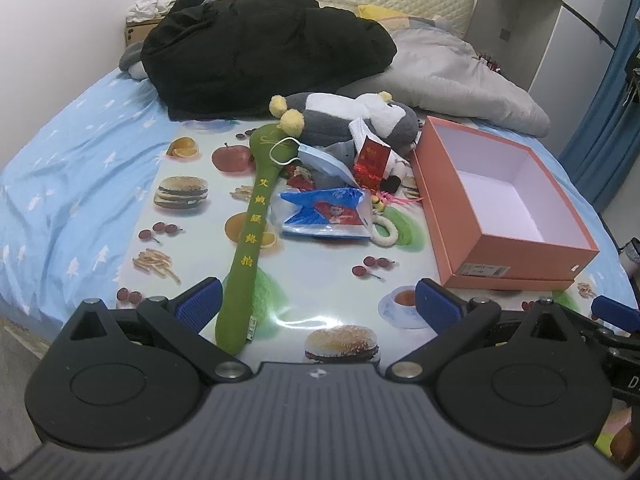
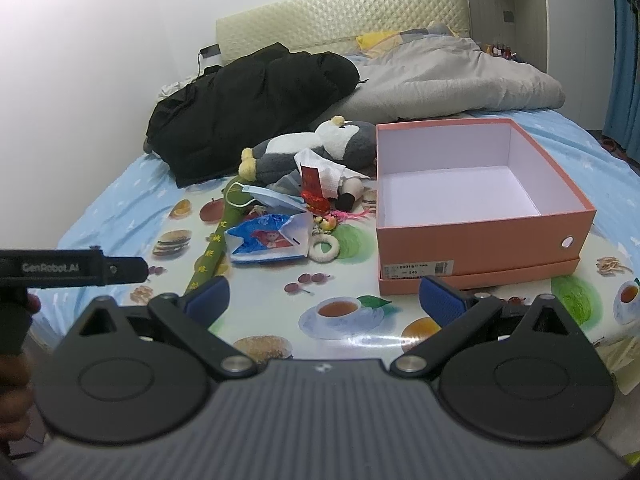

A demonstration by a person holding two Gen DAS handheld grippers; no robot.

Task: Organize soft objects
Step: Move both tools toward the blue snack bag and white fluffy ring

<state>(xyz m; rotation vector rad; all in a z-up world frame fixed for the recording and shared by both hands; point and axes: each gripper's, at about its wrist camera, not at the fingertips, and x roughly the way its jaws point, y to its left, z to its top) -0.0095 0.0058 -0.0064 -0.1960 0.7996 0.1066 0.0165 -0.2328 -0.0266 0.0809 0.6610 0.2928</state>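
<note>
A pile of soft things lies on a food-print mat on the bed: a long green plush paddle, a grey and white plush toy, a blue face mask, a blue plastic pouch, a red packet and a white ring. An empty orange box stands to their right. My left gripper is open, empty, by the paddle's near end. My right gripper is open, empty, before the box.
A black jacket and a grey quilt lie behind the pile. The blue sheet spreads left. A blue curtain hangs right. The left gripper's body shows at the right view's left edge.
</note>
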